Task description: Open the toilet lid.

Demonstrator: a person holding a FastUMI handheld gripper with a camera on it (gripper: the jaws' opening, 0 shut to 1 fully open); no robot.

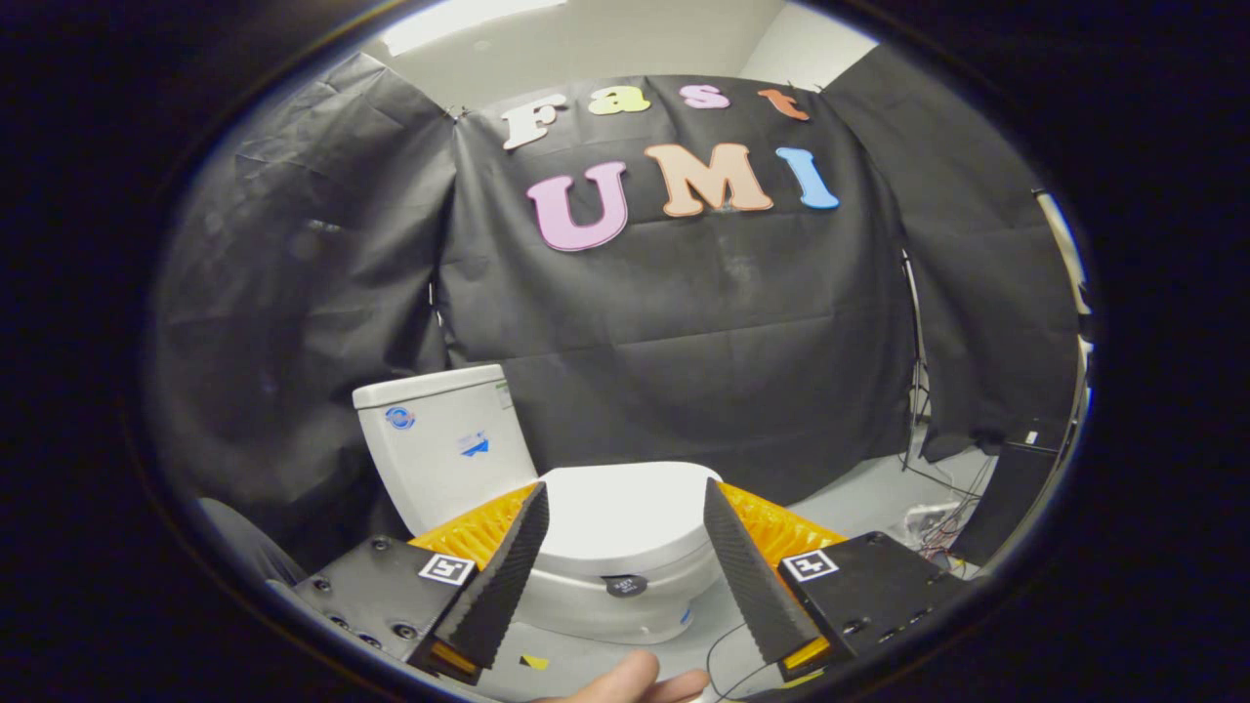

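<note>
Even indoor light, brightest on a pale ceiling strip (pixel 459 20) high beyond the gripper (pixel 625 508), whose fingers stand wide apart. The toilet lid (pixel 625 513) between them is nearly washed out. Straight lines bow outward, and the hand (pixel 635 683) below is slightly soft.

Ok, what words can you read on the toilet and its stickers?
Stickers on the tank: too small to read.
Round dark sticker on the bowl front: blurred.
Square markers beside the fingers: patterns, not words.
Closed toilet lid, seen between the open gripper fingers: no words.
</note>
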